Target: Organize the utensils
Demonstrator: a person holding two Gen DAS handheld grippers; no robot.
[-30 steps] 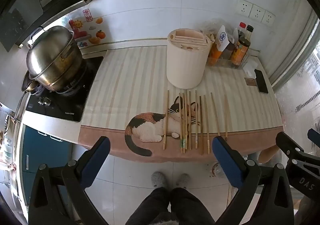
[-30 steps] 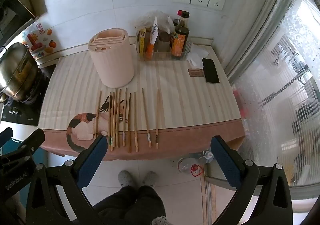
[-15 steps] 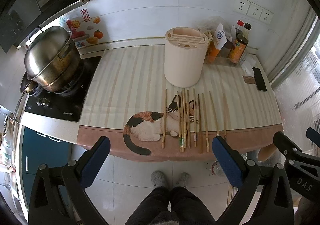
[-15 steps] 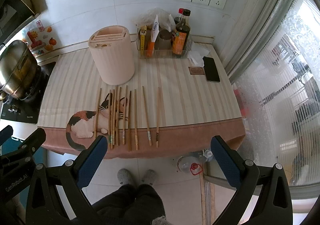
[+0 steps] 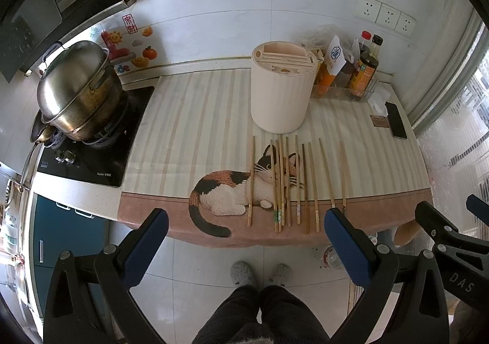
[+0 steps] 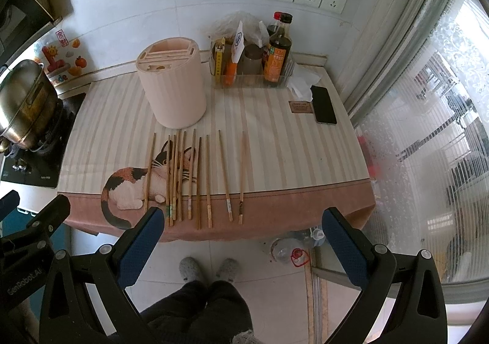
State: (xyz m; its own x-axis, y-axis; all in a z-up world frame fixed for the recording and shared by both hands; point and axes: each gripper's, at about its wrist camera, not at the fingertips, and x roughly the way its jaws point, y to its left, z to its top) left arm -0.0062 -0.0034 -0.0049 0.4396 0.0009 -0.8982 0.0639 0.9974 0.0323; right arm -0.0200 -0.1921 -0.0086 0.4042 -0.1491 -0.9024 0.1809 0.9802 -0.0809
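A row of wooden chopsticks (image 5: 290,182) lay side by side on a cat-print mat (image 5: 214,136) at the near edge of the tabletop (image 5: 91,194), their tips pointing toward 12 o'clock at a cream utensil holder (image 5: 281,93) standing just beyond them. None had yet gone into the slots in the holder's lid, so the sorting appeared not to have begun.

The left gripper (image 5: 244,240) and the right gripper (image 6: 238,237) both hung short of the tabletop over the tiled floor, blue-padded jaws spread wide and holding nothing. Each was aimed along the sticks' length, probably so a pair could be pinched by the near ends and lifted straight toward the holder.

In the left wrist view, most sticks crowded together over the cat's face, some touching, while two lay apart at about 3 o'clock of the bunch; those loose ones looked the easier first pick.

A steel pot (image 5: 78,93) sat on the stove at 9 o'clock of the holder. A clear tray of sauce bottles (image 6: 276,53) stood against the wall at about 2 o'clock of it, with a phone (image 6: 324,104) well clear of the work at the right edge. The holder's closeness to the sticks kept each carry short.
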